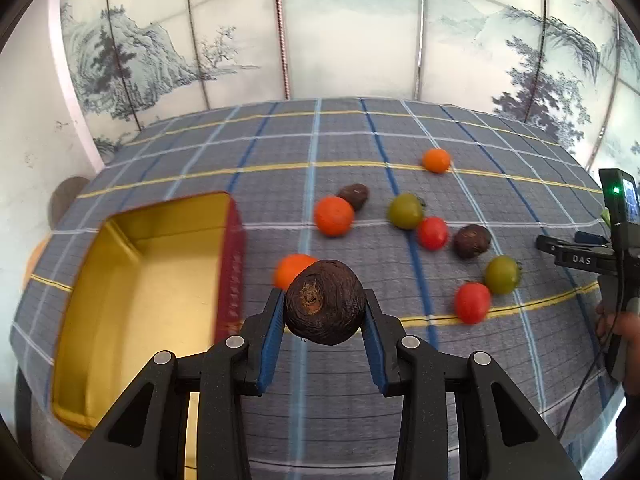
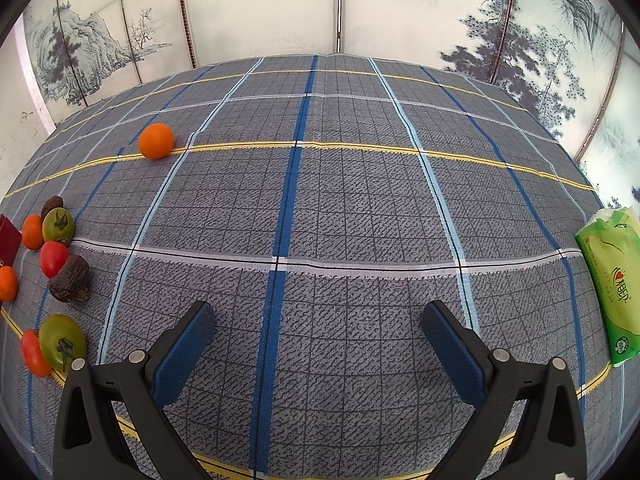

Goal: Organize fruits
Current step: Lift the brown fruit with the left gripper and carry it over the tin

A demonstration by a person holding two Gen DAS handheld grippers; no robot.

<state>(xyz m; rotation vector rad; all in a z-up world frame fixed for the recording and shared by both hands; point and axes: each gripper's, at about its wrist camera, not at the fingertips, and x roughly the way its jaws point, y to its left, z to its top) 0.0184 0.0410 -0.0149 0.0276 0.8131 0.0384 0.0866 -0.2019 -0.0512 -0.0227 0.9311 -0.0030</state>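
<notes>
Fruits mostly left loose on the table; the first one is only just lifted toward the tin.

One wrinkled dark brown fruit (image 1: 325, 302) is gripped between the blue pads of the left gripper (image 1: 325, 320) and is held clear of the checked tablecloth (image 1: 280, 152), just beside the gold-lined tin box (image 1: 140, 280), whose visible interior is seen to be empty. Nine fruits are counted lying on the cloth: three orange ones, such as (image 1: 333, 216), two red tomatoes (image 1: 432, 233), two green tomatoes (image 1: 405, 211) and two more dark fruits (image 1: 472, 241). The right gripper (image 2: 318, 344) is held wide open over bare cloth, with nothing between its pads. A green tissue pack (image 2: 612, 284) is seen at the table's edge. The task is judged barely begun.
</notes>
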